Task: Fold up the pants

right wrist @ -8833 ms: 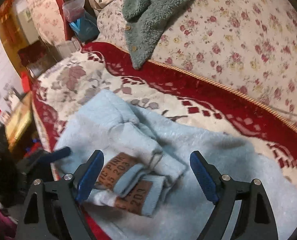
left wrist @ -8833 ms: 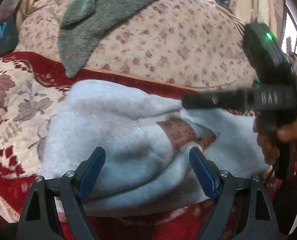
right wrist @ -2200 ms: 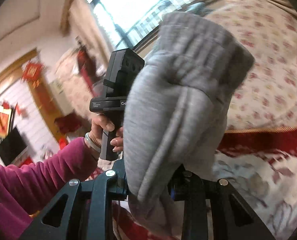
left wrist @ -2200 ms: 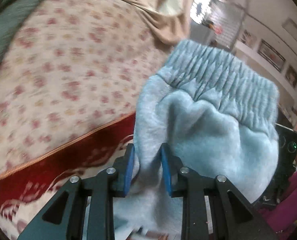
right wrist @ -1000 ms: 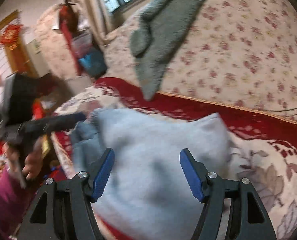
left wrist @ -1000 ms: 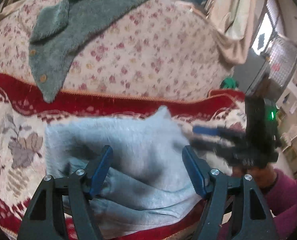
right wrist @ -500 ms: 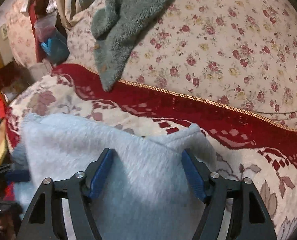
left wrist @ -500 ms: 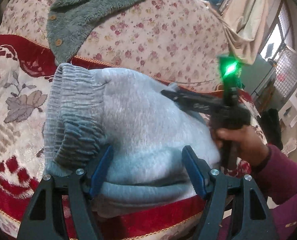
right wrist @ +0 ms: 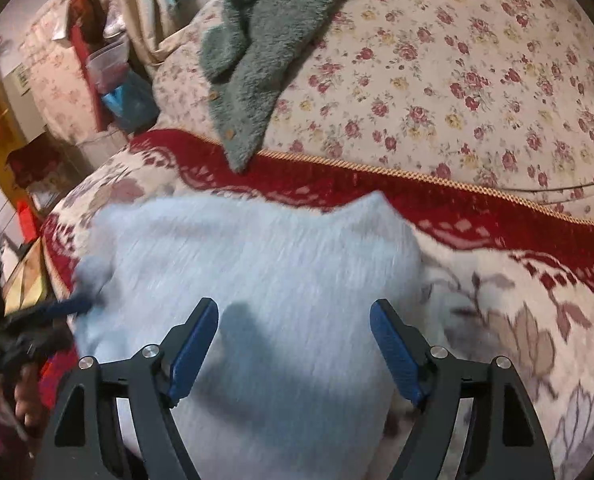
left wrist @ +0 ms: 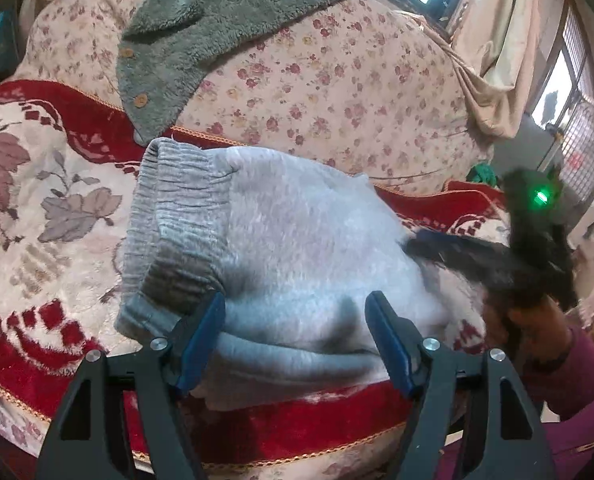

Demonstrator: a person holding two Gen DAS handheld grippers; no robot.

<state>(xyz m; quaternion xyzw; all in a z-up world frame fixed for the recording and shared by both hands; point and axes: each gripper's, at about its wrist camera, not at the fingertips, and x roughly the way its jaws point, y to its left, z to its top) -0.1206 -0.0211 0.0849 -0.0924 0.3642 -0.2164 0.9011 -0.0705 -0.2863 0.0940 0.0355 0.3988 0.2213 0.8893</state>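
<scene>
Sweatpants [left wrist: 297, 240] are lying folded at the sofa's front edge [left wrist: 297, 432] — your left gripper [left wrist: 295, 340] is hovering spread, right gripper [right wrist: 293, 344] opening over them.

Pale grey-blue pants [left wrist: 297, 240] with a darker grey ribbed waistband [left wrist: 173, 220]; red and cream leaf-patterned blanket [left wrist: 37, 208]; cream sofa back [left wrist: 337, 92] strewn with small red roses; grey-green fleece garment [left wrist: 217, 24] at upper left.

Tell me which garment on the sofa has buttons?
The dark green fleece garment draped over the floral backrest; it has buttons. The light blue pants on the seat have a ribbed waistband instead.
</scene>
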